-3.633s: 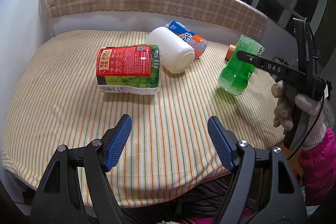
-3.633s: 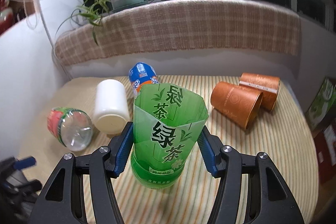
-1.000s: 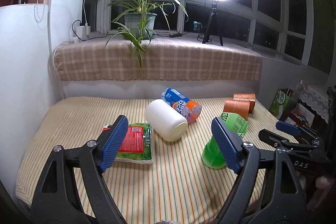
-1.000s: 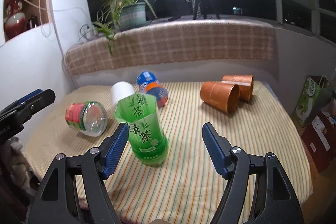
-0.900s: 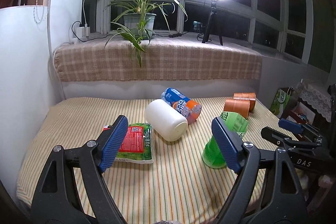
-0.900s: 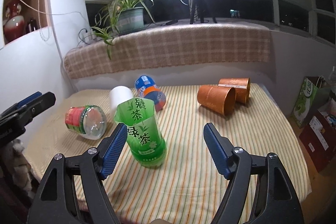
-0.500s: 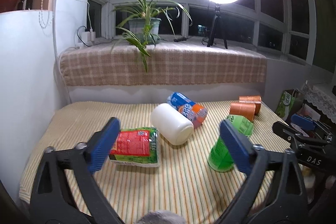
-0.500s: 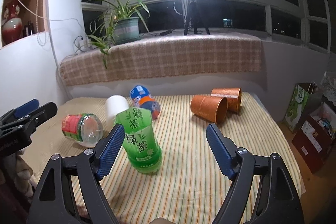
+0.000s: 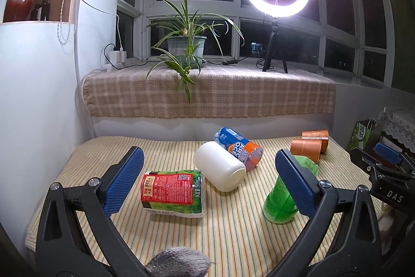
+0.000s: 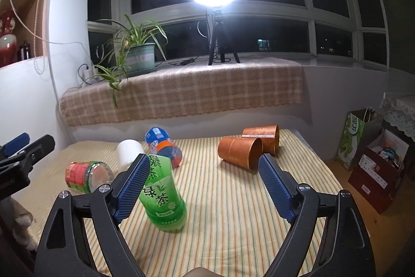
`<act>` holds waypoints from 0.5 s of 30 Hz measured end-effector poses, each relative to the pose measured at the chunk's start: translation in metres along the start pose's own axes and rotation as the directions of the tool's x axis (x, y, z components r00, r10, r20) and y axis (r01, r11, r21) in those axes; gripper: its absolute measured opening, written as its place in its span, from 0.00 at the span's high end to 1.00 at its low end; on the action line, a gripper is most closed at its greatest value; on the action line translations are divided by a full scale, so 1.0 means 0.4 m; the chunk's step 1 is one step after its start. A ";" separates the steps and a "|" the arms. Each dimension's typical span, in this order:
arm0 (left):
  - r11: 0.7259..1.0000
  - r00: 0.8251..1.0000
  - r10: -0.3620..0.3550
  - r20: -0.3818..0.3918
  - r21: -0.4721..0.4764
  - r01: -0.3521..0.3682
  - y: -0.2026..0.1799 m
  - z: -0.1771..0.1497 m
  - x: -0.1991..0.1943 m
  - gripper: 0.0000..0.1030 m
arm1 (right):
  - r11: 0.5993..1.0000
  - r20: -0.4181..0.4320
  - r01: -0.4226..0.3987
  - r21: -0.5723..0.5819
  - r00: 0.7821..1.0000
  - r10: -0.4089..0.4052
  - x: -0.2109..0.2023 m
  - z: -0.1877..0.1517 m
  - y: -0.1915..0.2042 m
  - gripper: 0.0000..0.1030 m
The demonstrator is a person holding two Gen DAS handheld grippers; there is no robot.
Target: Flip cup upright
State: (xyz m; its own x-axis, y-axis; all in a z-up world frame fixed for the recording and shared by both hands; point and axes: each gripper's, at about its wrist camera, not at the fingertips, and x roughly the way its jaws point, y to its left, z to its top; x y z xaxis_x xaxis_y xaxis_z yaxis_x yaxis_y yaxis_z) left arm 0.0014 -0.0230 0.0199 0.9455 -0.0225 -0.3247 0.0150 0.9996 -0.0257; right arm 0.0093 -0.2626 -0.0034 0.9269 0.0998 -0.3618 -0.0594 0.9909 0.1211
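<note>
**Standing upright: green cup on the striped cloth**

Standing on its base, the green cup (image 10: 163,199) rests on the striped tablecloth (image 10: 233,212), open end up, leaning slightly. The right gripper (image 10: 203,186) hangs above the cloth, jaws spread wide and holding nothing; its left pad overlaps the cup in view. The left gripper (image 9: 207,183) is likewise wide open and empty. A red-labelled bottle (image 9: 172,192), white cup (image 9: 219,169) and two copper cups (image 10: 246,147) lie on their sides.
</note>
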 end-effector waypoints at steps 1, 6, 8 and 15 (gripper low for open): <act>1.000 1.000 0.000 -0.001 0.000 0.000 0.001 0.000 0.000 0.00 | 1.000 0.000 -0.001 0.002 1.000 0.001 -0.001 -0.001 0.000 0.10; 1.000 1.000 -0.001 -0.003 -0.004 0.001 0.004 0.000 0.002 0.00 | 1.000 0.010 -0.002 0.010 1.000 0.002 -0.004 0.001 -0.003 0.08; 1.000 1.000 -0.001 -0.002 -0.003 0.000 0.004 0.000 0.002 0.00 | 1.000 0.007 -0.002 0.011 1.000 0.002 -0.004 0.001 -0.003 0.08; 1.000 1.000 -0.001 -0.003 -0.004 0.001 0.005 0.000 0.002 0.00 | 1.000 0.003 -0.004 0.010 1.000 0.004 -0.005 -0.001 0.003 0.08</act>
State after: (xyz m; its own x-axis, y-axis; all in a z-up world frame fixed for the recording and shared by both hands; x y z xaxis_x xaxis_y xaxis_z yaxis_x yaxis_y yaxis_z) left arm 0.0023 -0.0211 0.0195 0.9446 -0.0233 -0.3274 0.0143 0.9994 -0.0300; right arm 0.0072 -0.2617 -0.0030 0.9276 0.1036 -0.3589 -0.0597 0.9895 0.1315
